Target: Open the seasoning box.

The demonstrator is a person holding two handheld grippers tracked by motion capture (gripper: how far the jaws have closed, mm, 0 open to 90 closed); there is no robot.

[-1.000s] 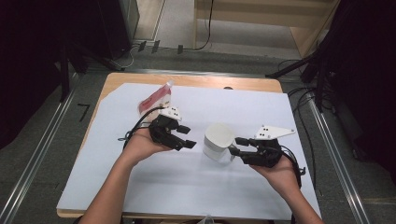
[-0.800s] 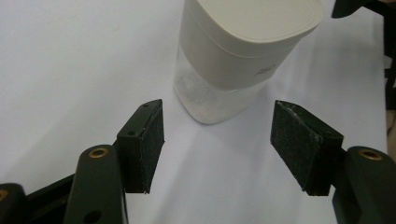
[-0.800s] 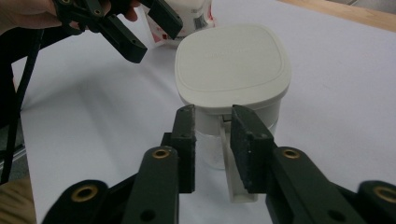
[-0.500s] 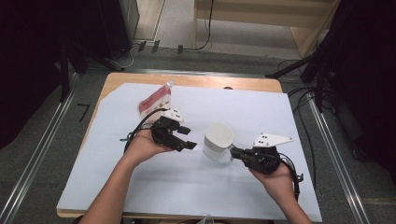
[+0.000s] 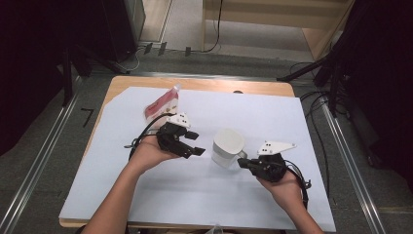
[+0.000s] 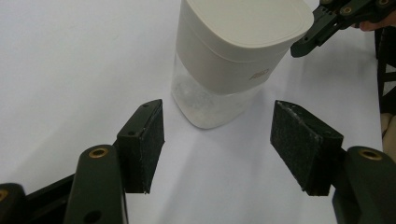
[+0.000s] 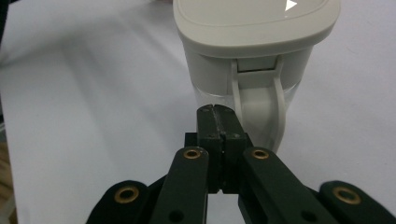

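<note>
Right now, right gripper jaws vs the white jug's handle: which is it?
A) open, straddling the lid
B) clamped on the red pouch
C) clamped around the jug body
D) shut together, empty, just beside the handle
D: in the right gripper view the right gripper has its pads pressed together with nothing between them, just left of the handle of the white jug.

Wooden table (image 5: 204, 84) under white sheet (image 5: 272, 117), grey floor (image 5: 44, 146), wooden furniture (image 5: 272, 24) behind

White jug (image 5: 228, 147), red-and-white pouch (image 5: 161, 103), pale-blue sheet (image 5: 195, 195)
</note>
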